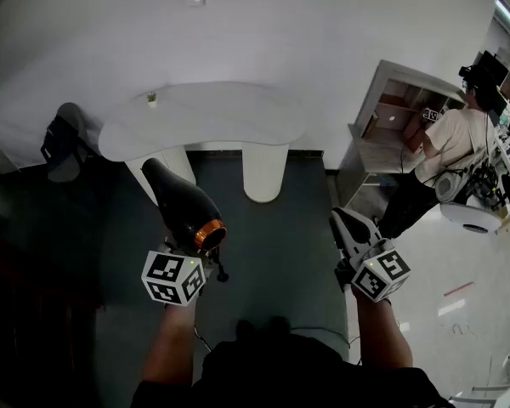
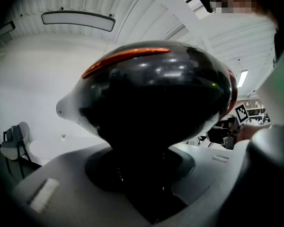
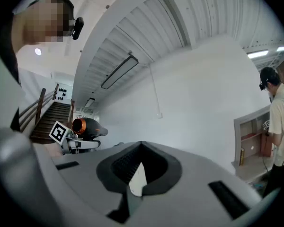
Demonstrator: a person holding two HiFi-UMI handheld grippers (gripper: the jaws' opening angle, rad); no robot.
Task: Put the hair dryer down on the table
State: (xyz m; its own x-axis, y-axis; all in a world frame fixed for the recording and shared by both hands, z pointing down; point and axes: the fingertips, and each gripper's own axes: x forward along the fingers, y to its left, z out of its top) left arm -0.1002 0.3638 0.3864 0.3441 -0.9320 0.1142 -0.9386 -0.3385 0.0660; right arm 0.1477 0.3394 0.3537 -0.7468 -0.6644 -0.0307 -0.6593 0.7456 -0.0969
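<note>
White table (image 1: 212, 117) bears 1 small potted plant (image 1: 152, 99).

The hair dryer (image 1: 187, 204) is glossy black, with an orange ring round its rear end. It is off the table, gripped by its handle in the left tongs (image 1: 197, 249). Its body is tilted and its narrow nose points toward the white, curved table (image 1: 238, 113). The nose is close to the table's near edge but does not rest on it.
</note>
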